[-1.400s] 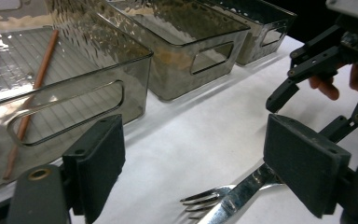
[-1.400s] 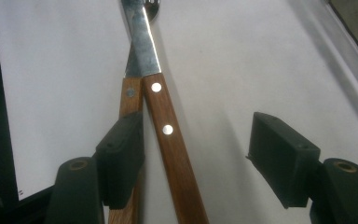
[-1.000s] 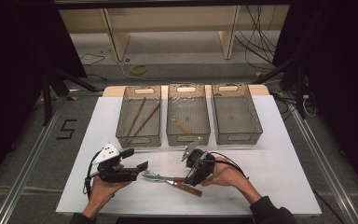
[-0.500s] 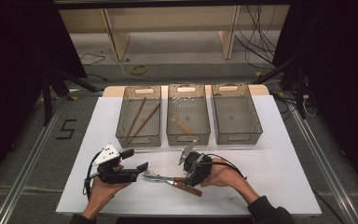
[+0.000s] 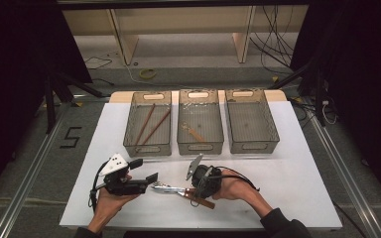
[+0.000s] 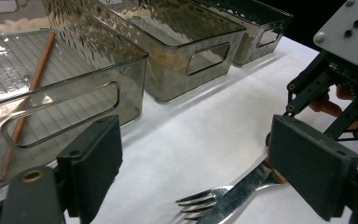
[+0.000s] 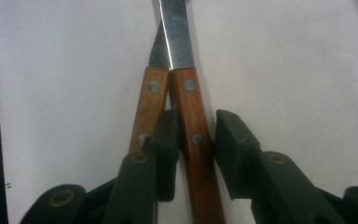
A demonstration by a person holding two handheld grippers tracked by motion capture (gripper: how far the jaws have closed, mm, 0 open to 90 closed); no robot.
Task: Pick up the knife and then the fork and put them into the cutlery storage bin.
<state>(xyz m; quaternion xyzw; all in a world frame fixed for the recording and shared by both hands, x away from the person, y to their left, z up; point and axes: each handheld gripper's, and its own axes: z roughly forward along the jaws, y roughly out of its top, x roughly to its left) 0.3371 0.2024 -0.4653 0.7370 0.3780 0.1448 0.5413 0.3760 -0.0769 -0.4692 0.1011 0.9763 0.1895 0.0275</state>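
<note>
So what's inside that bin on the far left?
Two brown chopsticks lie slanted inside the left bin, side by side and apart. Its ribbed floor looks otherwise bare, though the tinted front wall hides part of the near end.

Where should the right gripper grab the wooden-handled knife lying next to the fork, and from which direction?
Grip the knife on its wooden handle, below the blade, coming from above with the jaws straddling the handle's narrow sides. It lies flat on the white table, tight against the fork, so one pad must wedge between the two handles. The right gripper, whose jaws have just been closing, is already placed that way.
</note>
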